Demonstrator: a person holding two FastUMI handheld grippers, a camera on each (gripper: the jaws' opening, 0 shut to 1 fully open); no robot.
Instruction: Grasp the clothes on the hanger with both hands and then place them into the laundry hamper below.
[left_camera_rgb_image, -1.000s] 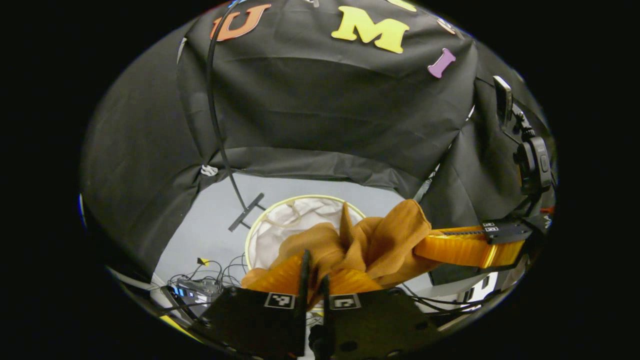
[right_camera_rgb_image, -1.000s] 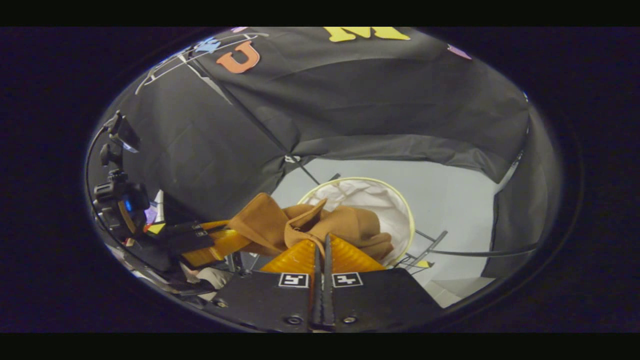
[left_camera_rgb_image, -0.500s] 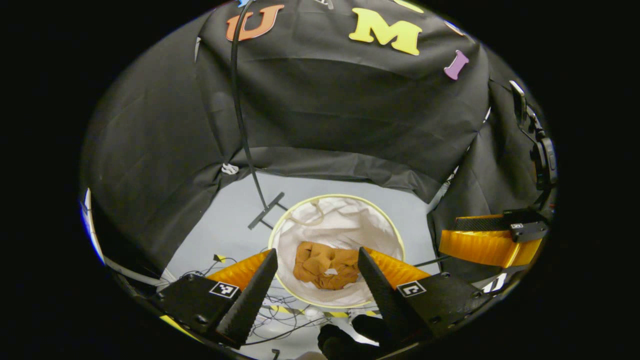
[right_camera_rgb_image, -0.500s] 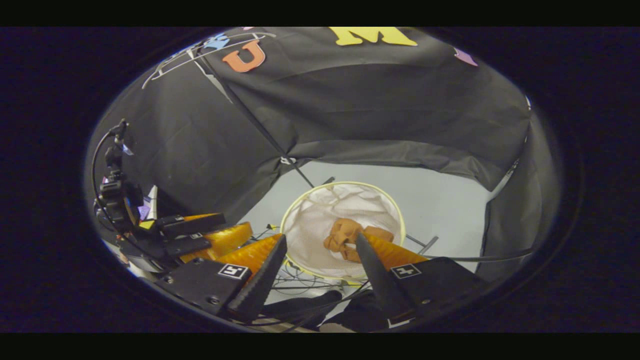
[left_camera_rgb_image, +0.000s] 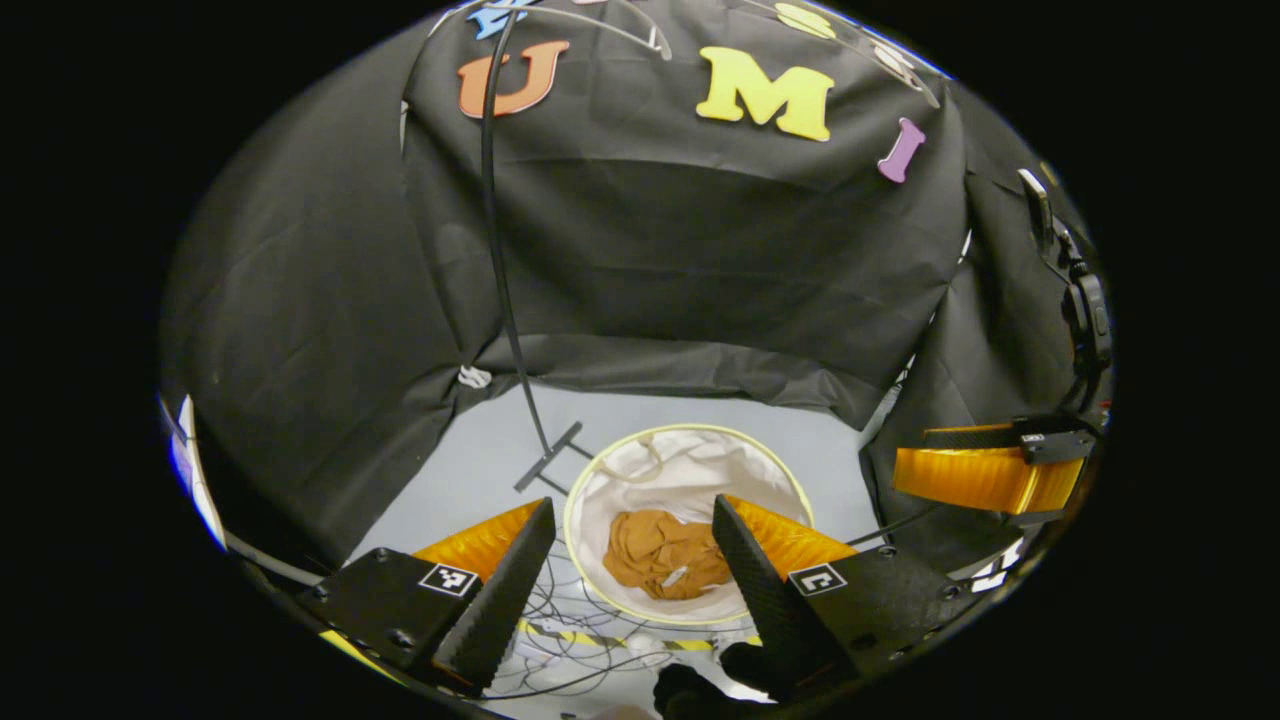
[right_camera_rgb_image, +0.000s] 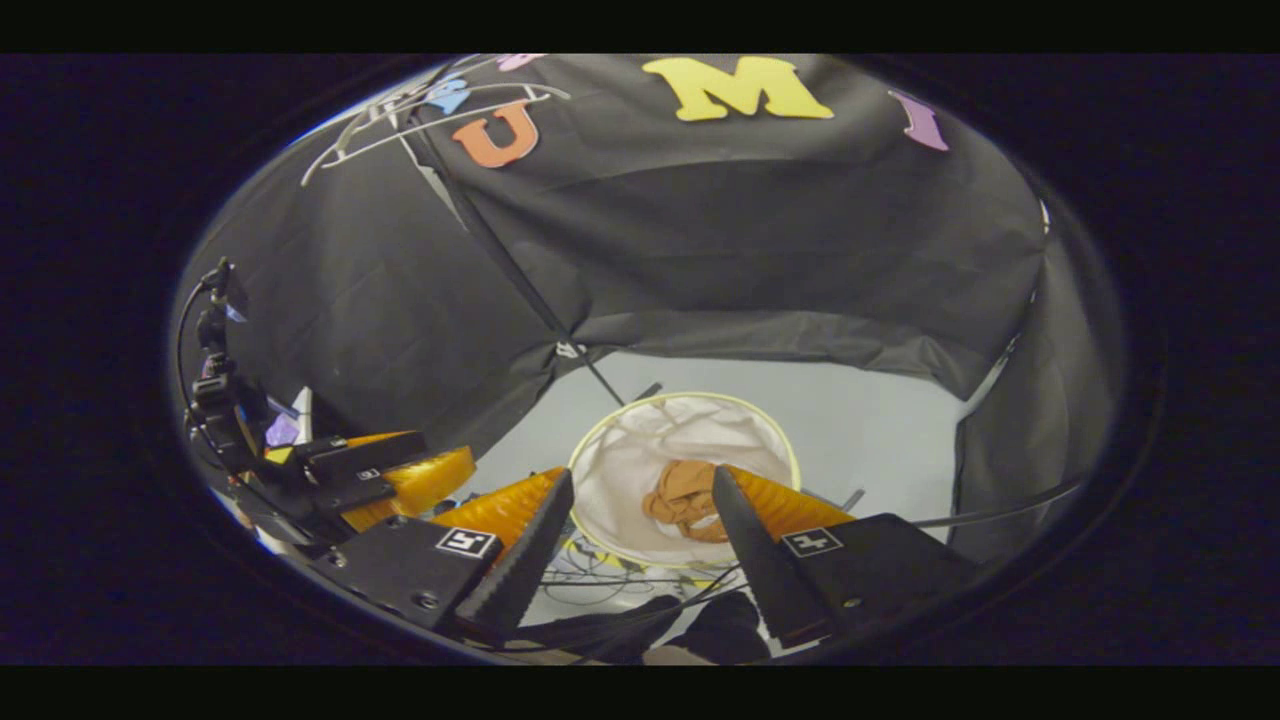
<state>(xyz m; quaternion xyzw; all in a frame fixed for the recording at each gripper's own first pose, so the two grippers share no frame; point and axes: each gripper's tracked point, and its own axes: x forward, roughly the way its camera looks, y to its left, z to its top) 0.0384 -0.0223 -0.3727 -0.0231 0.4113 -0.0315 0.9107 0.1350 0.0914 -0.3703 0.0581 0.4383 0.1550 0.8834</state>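
hamper (left_camera_rgb_image: 612, 470): round, white soft liner, thin pale rim, stood on the grey floor (left_camera_rgb_image: 470, 470) below both claws.
clothes (left_camera_rgb_image: 665, 555): brown bundle lay crumpled at hamper bottom; judged light, limp, non-slip, not fragile. If re-gripped, pinch a raised fold, not flat cloth.
left claw (left_camera_rgb_image: 632, 560): jaws wide apart, held nothing, above the hamper.
right claw (right_camera_rgb_image: 640, 540): jaws wide apart, empty, above the hamper.
task: judged done.

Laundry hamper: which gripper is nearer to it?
Left, only slightly, as a guess. The left gripper hangs open above the laundry hamper; the right gripper hangs open above it too, seemingly a little higher.
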